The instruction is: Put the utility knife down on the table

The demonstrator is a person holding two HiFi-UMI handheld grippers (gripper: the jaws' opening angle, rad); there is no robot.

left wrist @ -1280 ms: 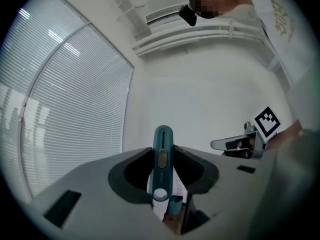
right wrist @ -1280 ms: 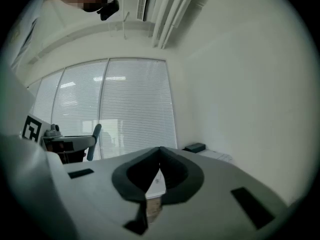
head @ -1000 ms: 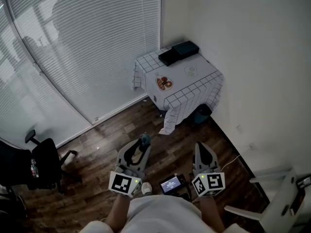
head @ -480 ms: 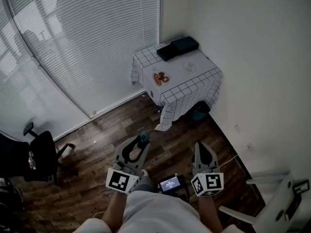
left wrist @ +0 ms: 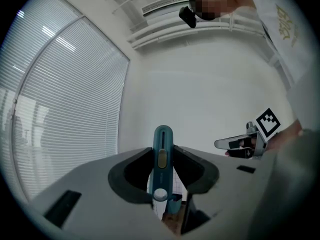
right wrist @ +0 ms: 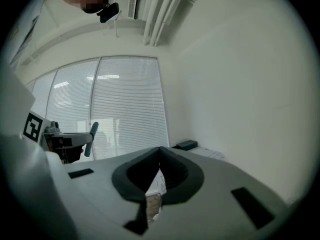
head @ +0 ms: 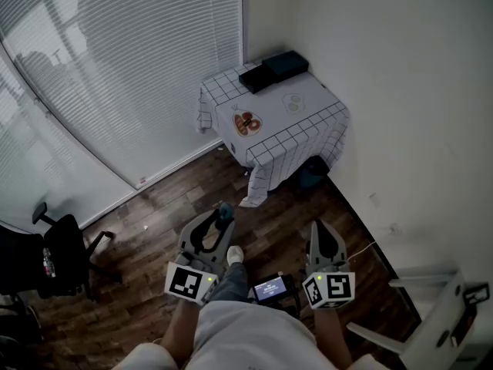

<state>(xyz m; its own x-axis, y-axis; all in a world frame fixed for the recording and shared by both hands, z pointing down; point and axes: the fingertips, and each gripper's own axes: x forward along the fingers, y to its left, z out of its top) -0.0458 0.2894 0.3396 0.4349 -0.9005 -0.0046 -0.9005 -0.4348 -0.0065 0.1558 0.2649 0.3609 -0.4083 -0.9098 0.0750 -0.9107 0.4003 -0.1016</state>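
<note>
Dark wood floor fills the head view, with white blinds (head: 131,68) along the window and a plain wall to the right. In the corner stands a surface (head: 308,106) under a checked cloth. It carries two dark boxes (head: 273,68) at its far end and a plate (head: 246,122) of food near the front edge. An office chair (head: 58,249) stands at the far left and a white chair (head: 439,322) at the lower right. Low in this view the left gripper (head: 220,220) points ahead over the floor, with the teal knife (head: 225,211) sticking out past its tips, well apart from the surface. The right gripper (head: 323,236) is level with it, a small lit screen (head: 271,289) between the two and a shoe (head: 235,254) just under the left one.

In the left gripper view the jaws are clamped on the knife, which stands upright between them. Its slider faces the camera and its rounded end rises above the jaw tips. The right gripper shows off to the right against the wall.

In the right gripper view the jaws are pressed together with nothing between them. The left gripper shows at the left edge with the knife's end poking forward, and the surface with a dark box lies far ahead by the wall.
</note>
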